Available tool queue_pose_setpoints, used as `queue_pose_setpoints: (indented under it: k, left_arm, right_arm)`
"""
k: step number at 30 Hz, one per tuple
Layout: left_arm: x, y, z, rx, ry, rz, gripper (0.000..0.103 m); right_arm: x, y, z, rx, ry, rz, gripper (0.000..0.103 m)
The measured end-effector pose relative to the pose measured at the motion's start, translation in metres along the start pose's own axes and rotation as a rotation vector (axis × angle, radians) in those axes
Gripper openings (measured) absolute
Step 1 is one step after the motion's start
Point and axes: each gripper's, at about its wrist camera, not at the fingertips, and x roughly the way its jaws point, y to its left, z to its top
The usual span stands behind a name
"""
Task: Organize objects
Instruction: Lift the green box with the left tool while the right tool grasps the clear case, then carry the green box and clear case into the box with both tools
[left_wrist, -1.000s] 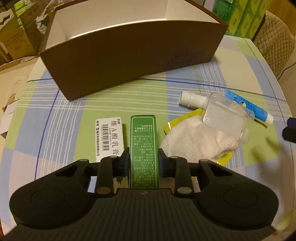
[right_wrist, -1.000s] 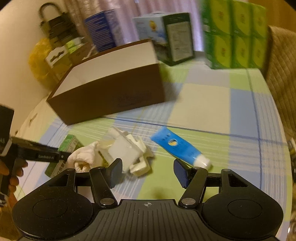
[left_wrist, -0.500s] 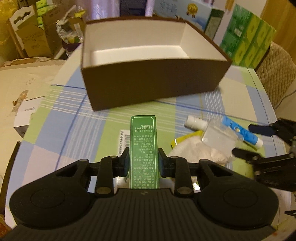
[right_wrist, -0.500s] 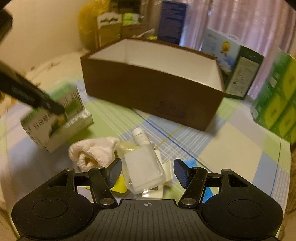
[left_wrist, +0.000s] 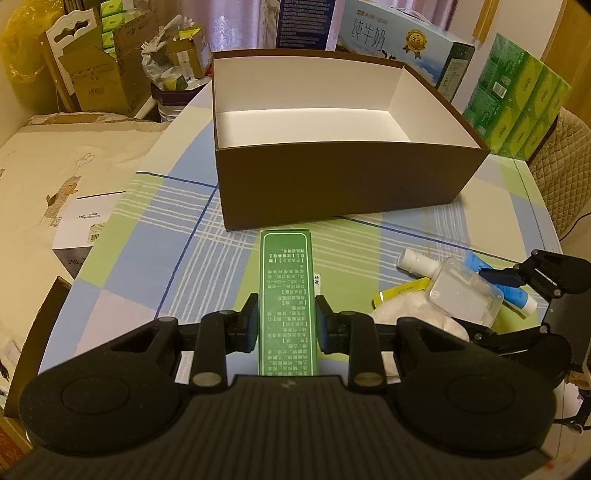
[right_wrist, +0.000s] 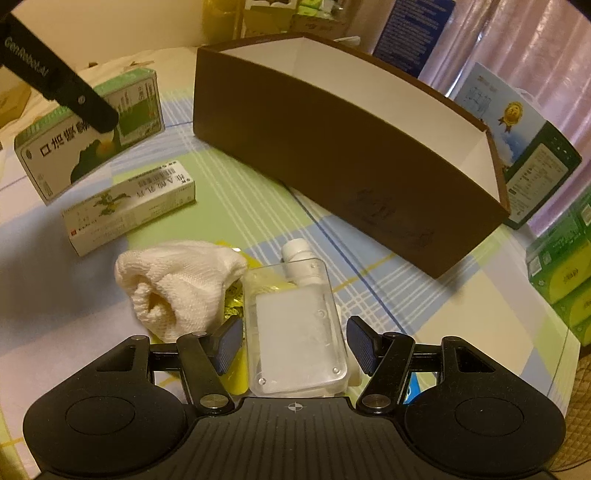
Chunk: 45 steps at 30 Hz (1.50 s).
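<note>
Green carton (left_wrist: 287, 299) sits clamped between the jaws of the left hand-held gripper (left_wrist: 286, 326), lifted off the bench (left_wrist: 155, 273), long axis running 6 to 12 o'clock and pointing at the open brown box (left_wrist: 332, 184) dead ahead at 12. My guess: straight forward and over the near wall. The right hand-held gripper (right_wrist: 295, 345) is spread, straddling the clear bottle (right_wrist: 297, 328), whose white cap points to 12.

left wrist: looked forward and down from above the table, brown box (left_wrist: 343, 192) at 12 o'clock, near | right wrist: sat lower, close, box (right_wrist: 332, 147) at 1 o'clock | shared: box, clear bottle (left_wrist: 463, 295) (right_wrist: 295, 325).
</note>
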Motion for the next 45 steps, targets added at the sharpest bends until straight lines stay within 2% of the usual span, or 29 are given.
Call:
queue_pose_setpoints:
  k: [1,2,5,15,25,34,41,45]
  left_arm:
    - [0.0,0.0,0.0,0.001,0.0,-0.001,0.025]
    - [0.001,0.0,0.001,0.003,0.001,-0.003,0.025]
    - [0.0,0.0,0.003,0.01,-0.004,-0.01,0.025]
    - [-0.013,0.0,0.024,0.041,-0.059,-0.039,0.025]
    - [-0.018,-0.008,0.061,0.108,-0.123,-0.08,0.025]
    - [-0.007,-0.016,0.114,0.16,-0.188,-0.103,0.025]
    - [0.024,-0.017,0.16,0.147,-0.189,-0.103,0.026]
    - [0.048,-0.017,0.18,0.118,-0.162,-0.101,0.026]
  right_arm:
    - [0.001,0.001,0.0,-0.012,0.005,0.003,0.059]
    - [0.002,0.002,0.001,-0.023,0.004,0.001,0.054]
    - [-0.002,0.0,0.001,-0.011,-0.003,0.01,0.053]
    - [-0.047,-0.044,0.022,0.273,-0.126,0.07,0.053]
    - [-0.067,-0.076,0.064,0.392,-0.234,0.121,0.053]
    - [-0.056,-0.099,0.112,0.412,-0.299,0.128,0.053]
    - [-0.027,-0.123,0.145,0.48,-0.305,0.091,0.053]
    - [-0.003,-0.138,0.16,0.536,-0.287,0.076,0.053]
